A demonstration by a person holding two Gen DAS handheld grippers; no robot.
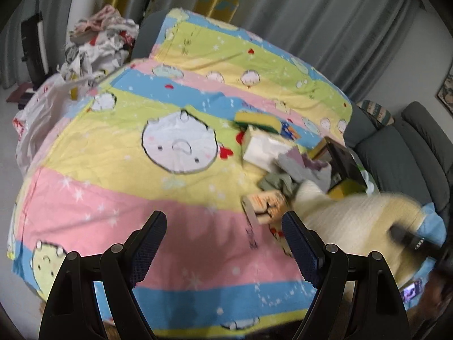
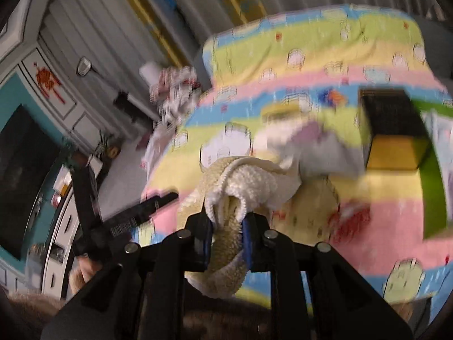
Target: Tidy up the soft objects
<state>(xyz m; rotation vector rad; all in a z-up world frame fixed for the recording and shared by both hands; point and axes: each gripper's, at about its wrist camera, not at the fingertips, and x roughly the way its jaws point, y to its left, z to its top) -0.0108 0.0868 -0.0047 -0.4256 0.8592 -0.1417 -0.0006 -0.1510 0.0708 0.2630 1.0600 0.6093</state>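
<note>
My right gripper [image 2: 226,223] is shut on a cream fluffy towel [image 2: 243,187] and holds it above the striped cartoon bedsheet [image 2: 297,65]. The towel also shows blurred in the left wrist view [image 1: 348,215], with the right gripper [image 1: 410,240] behind it. My left gripper [image 1: 223,232] is open and empty over the pink stripe of the sheet [image 1: 141,215]. A pile lies at the right: a yellow-green sponge [image 1: 257,120], a white tissue pack [image 1: 266,148], a grey-lilac cloth [image 1: 305,164], a green cloth [image 1: 276,182] and a small orange-printed pack [image 1: 267,206].
A black and yellow-green open box [image 1: 342,167] stands at the right edge of the table, also in the right wrist view [image 2: 396,133]. A heap of clothes [image 1: 99,42] lies at the back left. A grey sofa [image 1: 402,153] is at the right.
</note>
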